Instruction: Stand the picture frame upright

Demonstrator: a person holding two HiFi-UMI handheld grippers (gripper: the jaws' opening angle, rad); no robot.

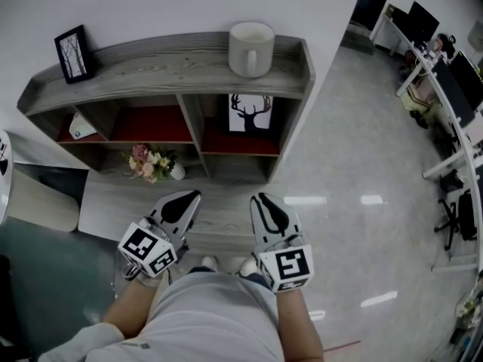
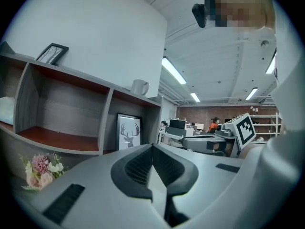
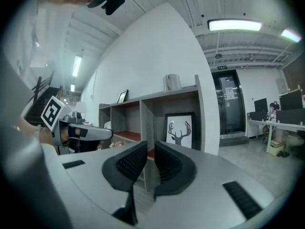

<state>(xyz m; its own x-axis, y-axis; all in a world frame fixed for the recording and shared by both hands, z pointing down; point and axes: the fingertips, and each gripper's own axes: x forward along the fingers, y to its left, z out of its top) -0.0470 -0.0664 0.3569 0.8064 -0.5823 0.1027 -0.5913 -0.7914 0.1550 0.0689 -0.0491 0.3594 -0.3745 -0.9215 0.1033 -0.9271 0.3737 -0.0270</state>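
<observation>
Before the grey wooden shelf unit (image 1: 151, 55), 2 empty grippers
Left gripper (image 1: 195, 194) closed, right gripper (image 1: 259, 197) barely parted; small black picture frame (image 1: 74, 53) stands on the shelf's top-left end, seemingly upright already, so approach gently, nudging nothing.

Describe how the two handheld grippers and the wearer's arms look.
Left gripper and right gripper: light grey shells, pointed jaws lined with black ribbed pads. Each carries a white cube with black square markers. A pale sleeve shows on the left arm; the right forearm is bare.
</observation>
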